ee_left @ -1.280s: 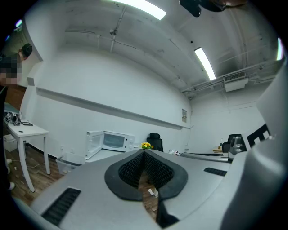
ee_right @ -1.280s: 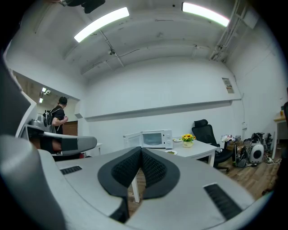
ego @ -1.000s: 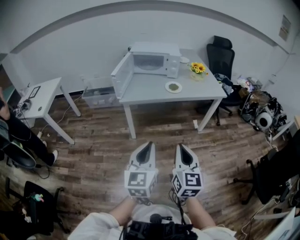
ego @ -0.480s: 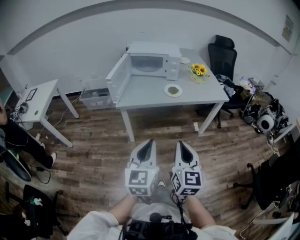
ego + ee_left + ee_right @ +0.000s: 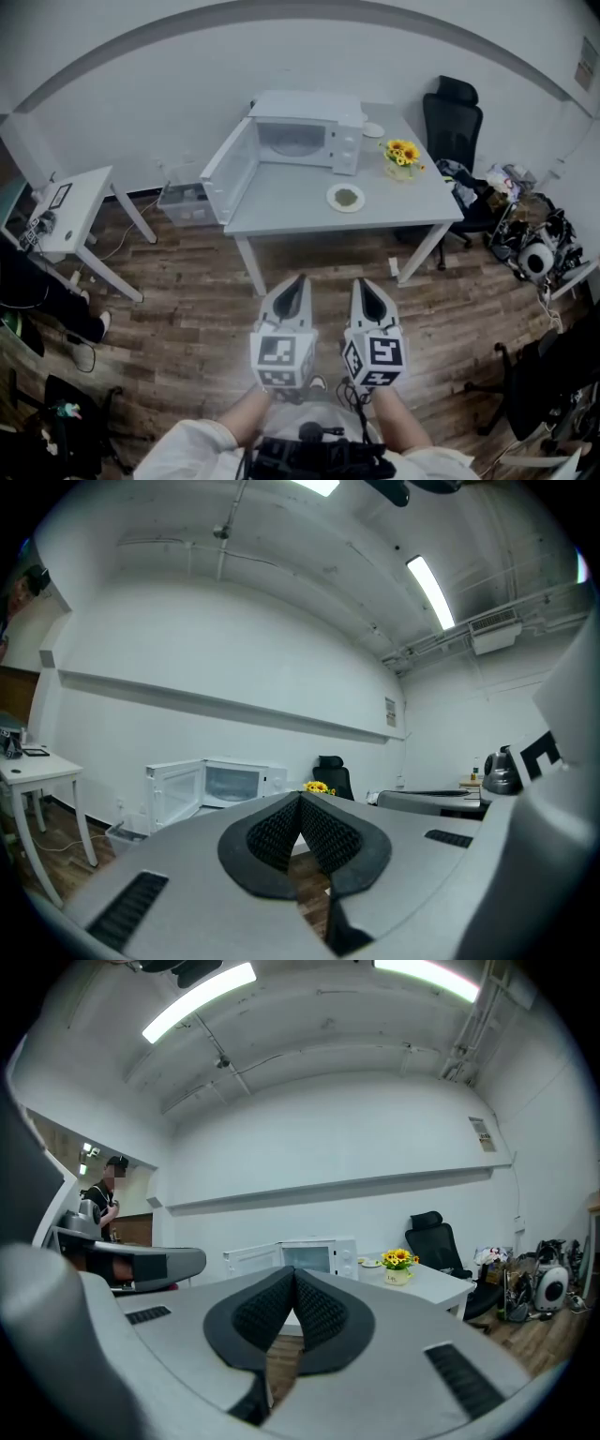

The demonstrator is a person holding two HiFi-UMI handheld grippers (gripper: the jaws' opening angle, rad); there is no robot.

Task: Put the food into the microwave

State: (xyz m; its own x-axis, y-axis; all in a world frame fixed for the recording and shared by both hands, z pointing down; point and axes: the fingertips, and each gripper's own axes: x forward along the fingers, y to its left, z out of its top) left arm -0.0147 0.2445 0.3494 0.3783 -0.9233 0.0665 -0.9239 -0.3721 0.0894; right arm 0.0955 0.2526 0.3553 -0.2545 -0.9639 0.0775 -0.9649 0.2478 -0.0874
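Observation:
A white microwave (image 5: 300,139) stands at the back of a grey table (image 5: 291,202) with its door (image 5: 227,172) swung open to the left. A plate of food (image 5: 346,198) lies on the table in front of it. Both grippers hover over the wooden floor, well short of the table. My left gripper (image 5: 298,279) is shut and holds nothing. My right gripper (image 5: 362,282) is shut and holds nothing too. In the left gripper view the microwave (image 5: 230,786) shows beyond the jaws; in the right gripper view the microwave (image 5: 314,1257) does as well.
A small vase of yellow flowers (image 5: 401,155) and a small white dish (image 5: 372,130) sit on the table's right. A black office chair (image 5: 456,127) stands beside it. A clear storage box (image 5: 182,199) rests on the floor at left, by a white side table (image 5: 66,206). Clutter (image 5: 530,246) lies at right.
The table and microwave have drawn closer and lower in the head view as I walk toward them. Both grippers stay shut and side by side.

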